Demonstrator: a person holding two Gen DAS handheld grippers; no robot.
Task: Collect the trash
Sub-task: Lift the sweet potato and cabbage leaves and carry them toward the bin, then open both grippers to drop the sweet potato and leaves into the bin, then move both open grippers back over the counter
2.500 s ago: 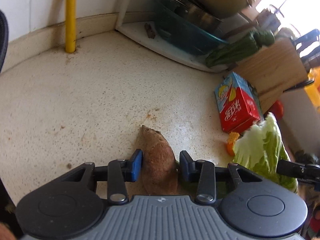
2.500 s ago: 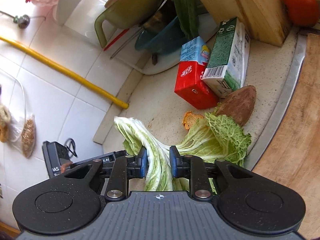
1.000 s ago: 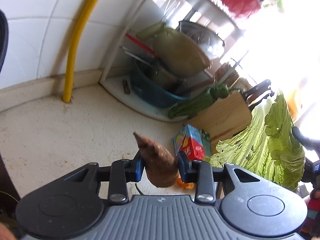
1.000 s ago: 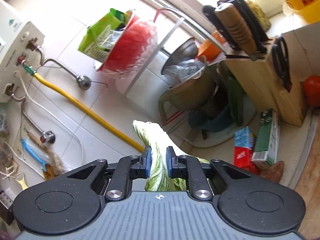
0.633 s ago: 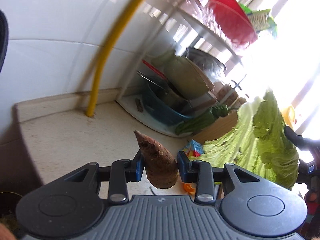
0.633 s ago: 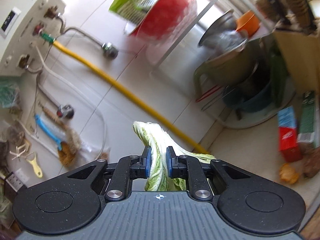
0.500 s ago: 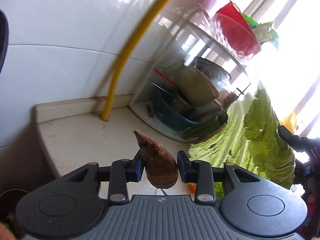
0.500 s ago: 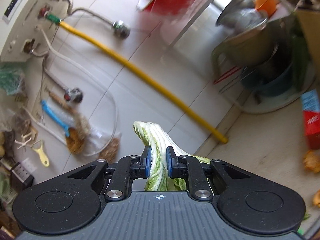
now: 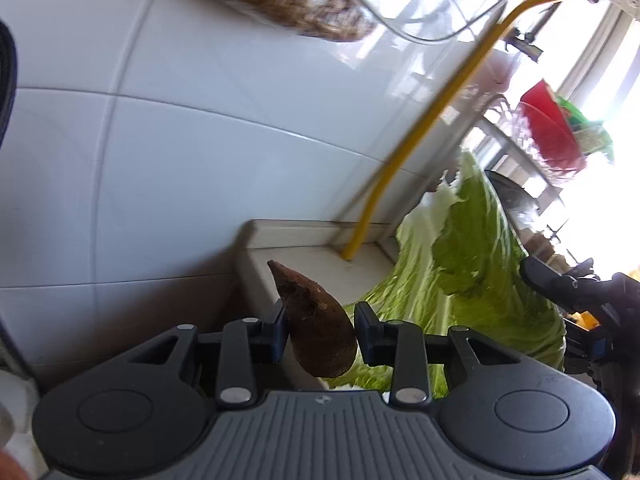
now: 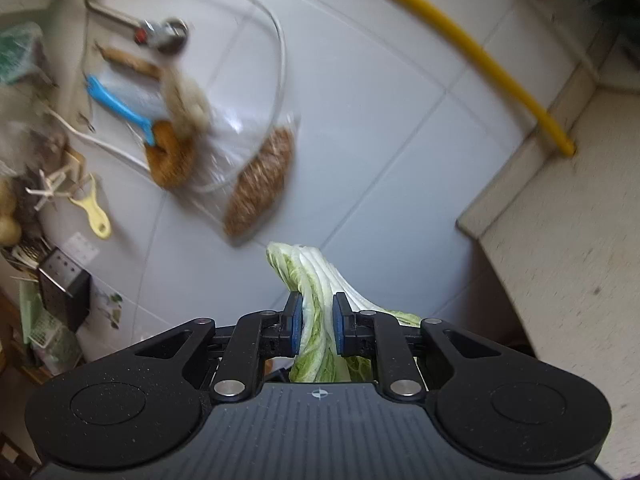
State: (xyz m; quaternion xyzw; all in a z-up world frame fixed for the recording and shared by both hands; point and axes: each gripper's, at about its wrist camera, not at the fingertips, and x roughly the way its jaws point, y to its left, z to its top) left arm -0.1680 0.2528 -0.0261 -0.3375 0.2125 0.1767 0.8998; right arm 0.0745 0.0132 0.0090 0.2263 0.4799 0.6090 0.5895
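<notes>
Brown and rough-skinned, the sweet potato (image 9: 316,332) sits pinched between the blue pads of the left hand-held gripper (image 9: 320,334), pointed tip aimed at the white tiled wall (image 9: 160,152), held up off the tabletop (image 9: 320,258). The right hand-held gripper (image 10: 317,326) is clamped on the pale stalks of a cabbage leaf (image 10: 314,308), whose green blade hangs at the right in the left wrist view, near the yellow pipe (image 9: 404,148).
</notes>
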